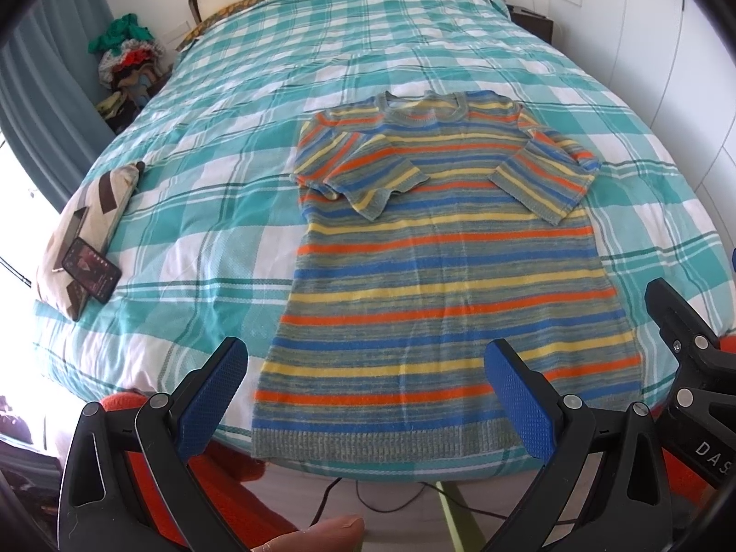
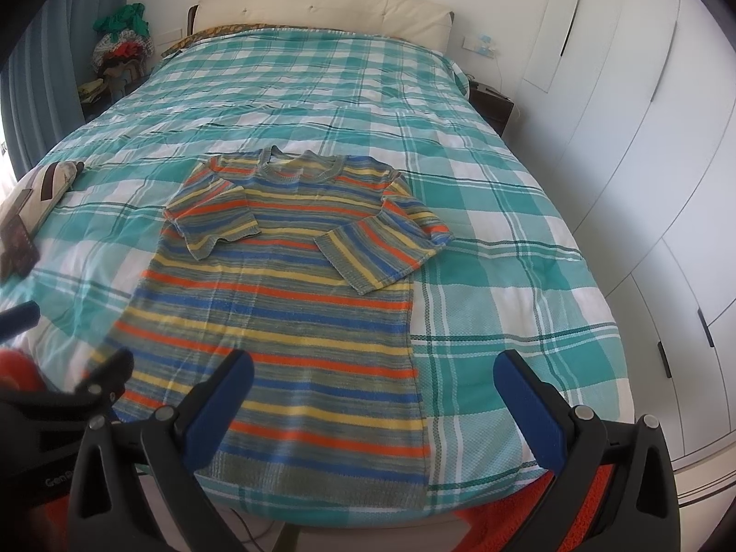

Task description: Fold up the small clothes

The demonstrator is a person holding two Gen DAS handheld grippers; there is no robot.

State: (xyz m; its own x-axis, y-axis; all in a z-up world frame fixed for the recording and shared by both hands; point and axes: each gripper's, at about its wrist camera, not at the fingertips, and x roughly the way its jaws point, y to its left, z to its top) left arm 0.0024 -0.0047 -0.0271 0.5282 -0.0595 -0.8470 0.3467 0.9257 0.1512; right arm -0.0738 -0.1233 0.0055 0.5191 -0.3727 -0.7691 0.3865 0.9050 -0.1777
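striped knit sweater in orange, yellow, blue and grey [image 1: 441, 276] lies flat on teal-and-white checked bedspread [image 1: 221, 147], sleeves folded inward, hem at the bed's near edge just ahead of both tongs | bare bedspread either side | left tongs [image 1: 368, 395] wide open, empty, above hem | right tongs [image 2: 372, 405] wide open, empty, over sweater's right edge

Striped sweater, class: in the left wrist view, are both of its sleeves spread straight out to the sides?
No: both sleeves of the striped sweater are folded inward across its chest.
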